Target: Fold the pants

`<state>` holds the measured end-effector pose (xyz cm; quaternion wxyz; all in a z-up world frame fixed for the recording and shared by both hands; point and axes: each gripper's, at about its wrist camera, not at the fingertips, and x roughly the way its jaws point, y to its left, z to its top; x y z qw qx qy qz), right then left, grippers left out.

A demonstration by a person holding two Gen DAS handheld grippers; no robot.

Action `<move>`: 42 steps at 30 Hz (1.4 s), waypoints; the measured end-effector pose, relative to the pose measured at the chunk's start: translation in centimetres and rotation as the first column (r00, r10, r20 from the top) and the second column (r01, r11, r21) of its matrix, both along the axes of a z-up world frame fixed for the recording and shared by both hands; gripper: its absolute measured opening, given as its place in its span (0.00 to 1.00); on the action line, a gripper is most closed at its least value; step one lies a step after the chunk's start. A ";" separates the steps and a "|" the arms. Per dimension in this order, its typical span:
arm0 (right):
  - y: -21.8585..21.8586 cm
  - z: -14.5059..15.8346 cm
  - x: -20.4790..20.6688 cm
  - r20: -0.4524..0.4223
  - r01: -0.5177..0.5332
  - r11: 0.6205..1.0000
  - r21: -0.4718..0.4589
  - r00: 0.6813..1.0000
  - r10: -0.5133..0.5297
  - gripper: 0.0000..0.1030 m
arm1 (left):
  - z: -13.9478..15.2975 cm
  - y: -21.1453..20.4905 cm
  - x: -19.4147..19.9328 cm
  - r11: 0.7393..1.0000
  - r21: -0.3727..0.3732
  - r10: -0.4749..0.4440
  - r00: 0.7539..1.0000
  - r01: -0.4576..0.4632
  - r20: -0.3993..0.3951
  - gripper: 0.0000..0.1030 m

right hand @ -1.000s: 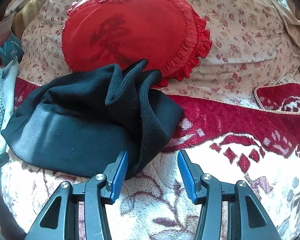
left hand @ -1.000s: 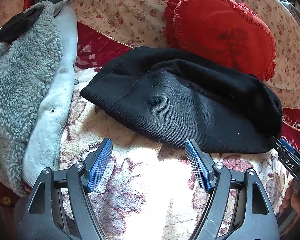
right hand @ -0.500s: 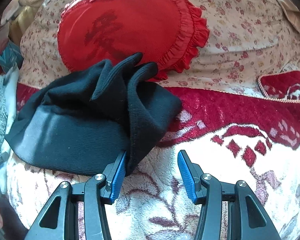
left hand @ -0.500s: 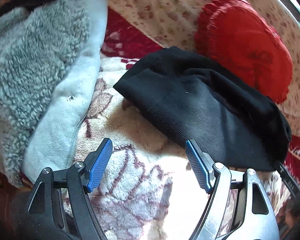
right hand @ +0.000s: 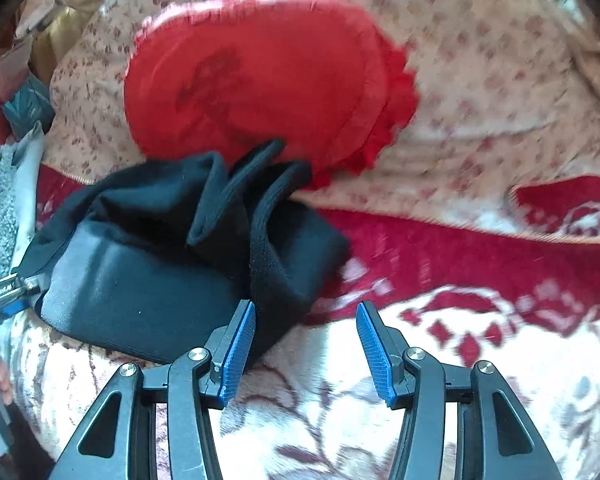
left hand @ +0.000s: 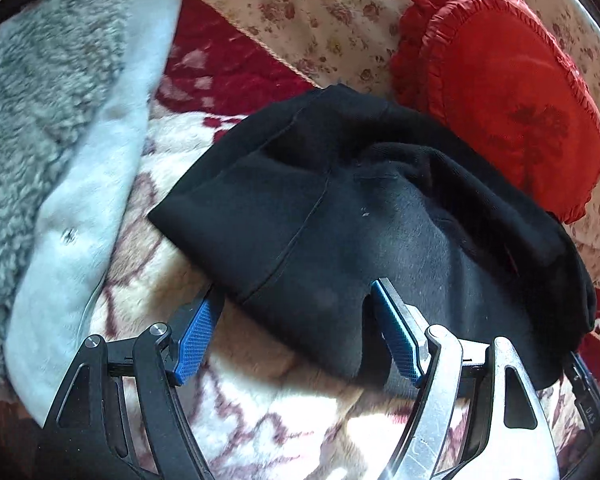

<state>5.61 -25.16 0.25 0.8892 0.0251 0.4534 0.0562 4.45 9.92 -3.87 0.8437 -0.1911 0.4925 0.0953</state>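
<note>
Left of the folded black pants on the floral blanket, the left gripper has advanced, jaws spread astride their near edge, while the right gripper stays released at their right end.

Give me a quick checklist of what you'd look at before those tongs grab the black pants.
1. Left tongs open: ok, blue pads spread wide.
2. Cloth between the left pads: ok, the near edge of the black pants lies between them.
3. Right tongs open: ok.
4. Cloth between the right pads: not ok, only floral blanket; the pants' end sits against the left pad.
5. Pants lie flat: not ok, the right end is bunched into upright folds.
6. Red pillow apart from the pants: cannot tell; the folds overlap its edge.
</note>
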 end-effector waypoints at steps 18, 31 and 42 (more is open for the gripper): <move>-1.9 1.4 -3.7 0.046 -0.051 0.979 0.195 0.998 0.043 0.04 | 4.6 0.3 -4.2 0.999 -0.002 -0.050 0.992 0.051 0.116 0.15; -1.5 1.3 -8.2 -0.033 -0.111 0.988 0.111 0.993 0.116 0.14 | 3.0 1.7 -8.2 0.998 0.041 -0.037 0.999 0.037 -0.004 0.20; 2.0 2.8 -6.5 -0.034 -0.251 0.941 0.228 0.963 0.266 0.14 | 6.7 -0.4 -8.2 0.987 0.144 -0.078 0.995 0.068 0.067 0.21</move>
